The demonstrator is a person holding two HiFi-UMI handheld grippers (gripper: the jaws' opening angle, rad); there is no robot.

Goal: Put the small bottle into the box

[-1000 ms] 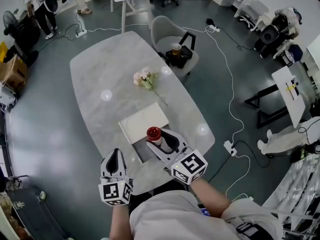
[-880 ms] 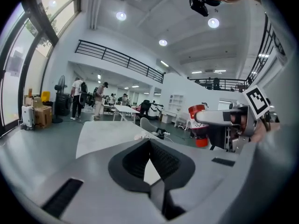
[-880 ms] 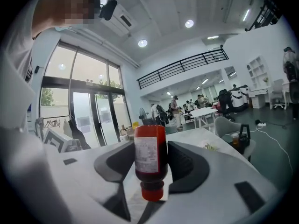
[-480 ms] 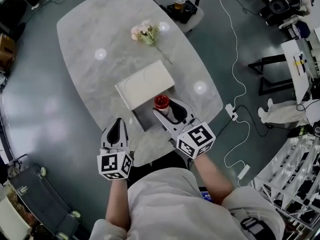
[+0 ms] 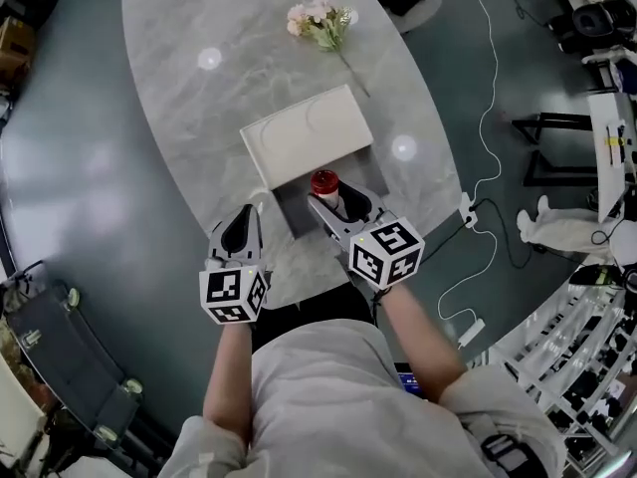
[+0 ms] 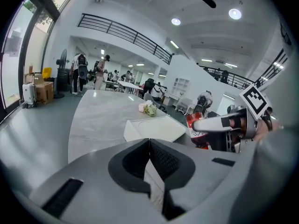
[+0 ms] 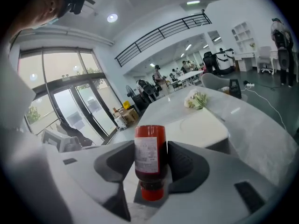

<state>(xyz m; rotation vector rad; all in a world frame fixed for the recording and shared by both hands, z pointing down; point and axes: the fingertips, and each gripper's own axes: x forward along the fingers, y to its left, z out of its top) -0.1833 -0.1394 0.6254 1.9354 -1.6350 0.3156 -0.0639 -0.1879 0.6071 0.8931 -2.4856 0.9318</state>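
1. Small bottle (image 7: 149, 153) is clamped between the jaws of my right gripper (image 5: 335, 202), which hangs over the open box (image 5: 292, 212). I judge this as the carry-and-lower step.
2. Next I must bring it straight down inside the box walls, clear of the white lid (image 5: 307, 135) just ahead of the jaws, then release.
3. My left gripper (image 6: 149, 143) is closed on nothing, beside the right one.
4. The right gripper hides the box floor, so I cannot tell how low the bottle hangs. Its label is unreadable.
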